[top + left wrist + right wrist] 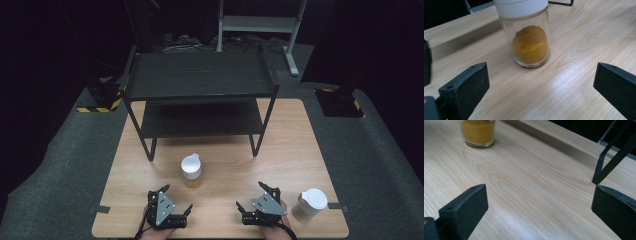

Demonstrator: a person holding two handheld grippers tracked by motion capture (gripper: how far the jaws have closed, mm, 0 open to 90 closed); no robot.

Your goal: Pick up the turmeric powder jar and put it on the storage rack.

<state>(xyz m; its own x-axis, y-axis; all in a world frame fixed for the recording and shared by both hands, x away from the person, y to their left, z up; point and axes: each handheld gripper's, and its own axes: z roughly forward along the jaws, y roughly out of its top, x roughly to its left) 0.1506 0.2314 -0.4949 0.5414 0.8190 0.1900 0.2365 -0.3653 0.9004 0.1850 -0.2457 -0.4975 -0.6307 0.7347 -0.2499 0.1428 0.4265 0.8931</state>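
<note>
A glass spice jar (191,171) with a white lid and orange-yellow powder stands upright on the wooden table (290,155), in front of the black shelf. In the left gripper view the jar (531,42) stands close ahead between the jaws' lines, apart from them. My left gripper (176,200) rests open at the table's near edge, just below and left of the jar. My right gripper (250,196) is open too, near the front edge right of centre, nothing between its jaws. The right gripper view catches the jar's base (477,132) at top left.
A black two-tier shelf (200,80) stands on the far half of the table; one of its legs (609,160) shows in the right gripper view. A second white-lidded jar (310,204) stands at the front right, beside my right gripper. Grey floor surrounds the table.
</note>
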